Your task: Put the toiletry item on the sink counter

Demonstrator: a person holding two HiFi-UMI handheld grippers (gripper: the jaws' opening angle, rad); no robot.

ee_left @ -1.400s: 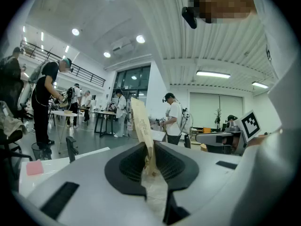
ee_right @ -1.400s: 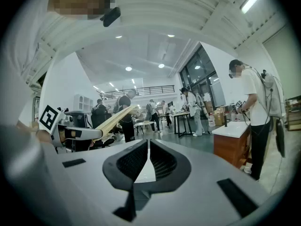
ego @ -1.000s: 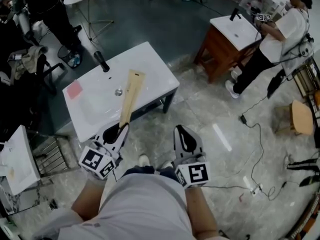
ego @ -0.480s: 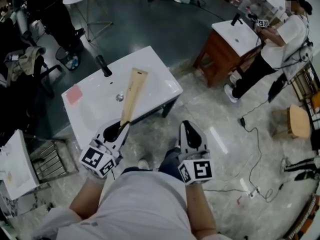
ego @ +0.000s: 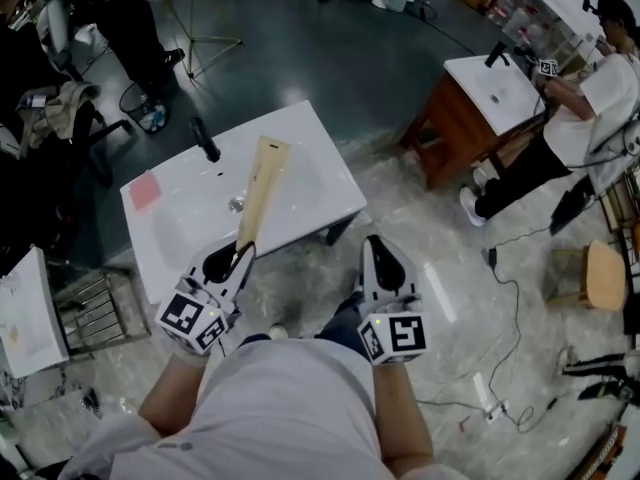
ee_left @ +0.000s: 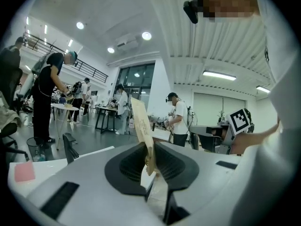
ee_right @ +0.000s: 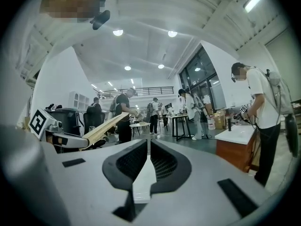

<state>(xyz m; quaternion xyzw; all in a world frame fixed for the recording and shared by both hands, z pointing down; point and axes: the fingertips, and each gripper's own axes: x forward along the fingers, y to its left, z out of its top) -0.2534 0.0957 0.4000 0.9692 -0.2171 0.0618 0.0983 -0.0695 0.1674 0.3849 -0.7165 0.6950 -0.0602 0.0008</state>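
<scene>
A long, flat tan toiletry box point(ego: 258, 193) is clamped at its near end in my left gripper point(ego: 237, 258). It reaches out over the white sink counter point(ego: 305, 163), above the basin near the drain point(ego: 236, 205). In the left gripper view the box point(ee_left: 141, 124) rises tilted from between the jaws of the left gripper point(ee_left: 149, 160). My right gripper point(ego: 378, 251) hovers over the floor to the right of the counter, shut and empty. The right gripper view shows this gripper point(ee_right: 148, 154) with its jaws together and the box point(ee_right: 103, 126) off to the left.
A black faucet point(ego: 205, 140) and a pink pad point(ego: 144, 190) are on the counter. A wooden sink cabinet point(ego: 465, 118) stands at the back right with a person point(ego: 590, 118) beside it. Cables point(ego: 510, 268) trail over the floor. A metal rack point(ego: 95, 308) stands at the left.
Both grippers have moved forward toward the counter, and its front edge now lies closer to them. The box stays clamped in the left gripper.
</scene>
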